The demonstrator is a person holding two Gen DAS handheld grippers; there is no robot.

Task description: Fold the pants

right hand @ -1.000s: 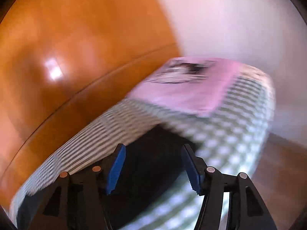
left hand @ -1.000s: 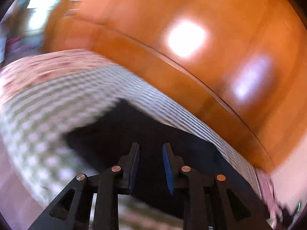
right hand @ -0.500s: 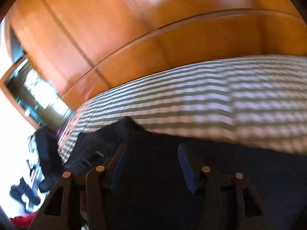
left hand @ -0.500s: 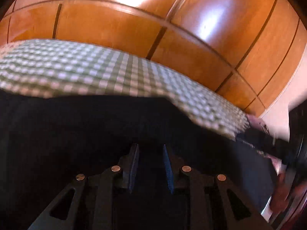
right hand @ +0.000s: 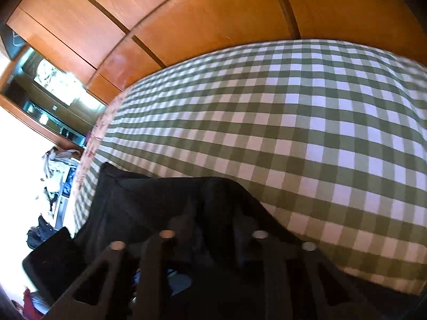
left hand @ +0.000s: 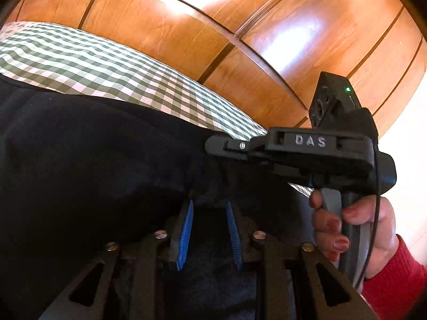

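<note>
Black pants lie spread over a bed with a green checked cover. My left gripper hovers low over the dark cloth, its blue pads a little apart with nothing pinched between them. My right gripper reaches in from the right, held by a hand in a red sleeve. In the right wrist view its jaws are closing on a raised peak of the pants, and cloth hides the fingertips.
Glossy wooden wardrobe doors stand behind the bed. The checked cover stretches bare to the right of the pants. Past the bed's left end are a dark shelf unit and clutter on the floor.
Both grippers have swung down onto the pants. The right jaws have narrowed from wide apart to pinching cloth. The right gripper and its hand have come into the left wrist view.
</note>
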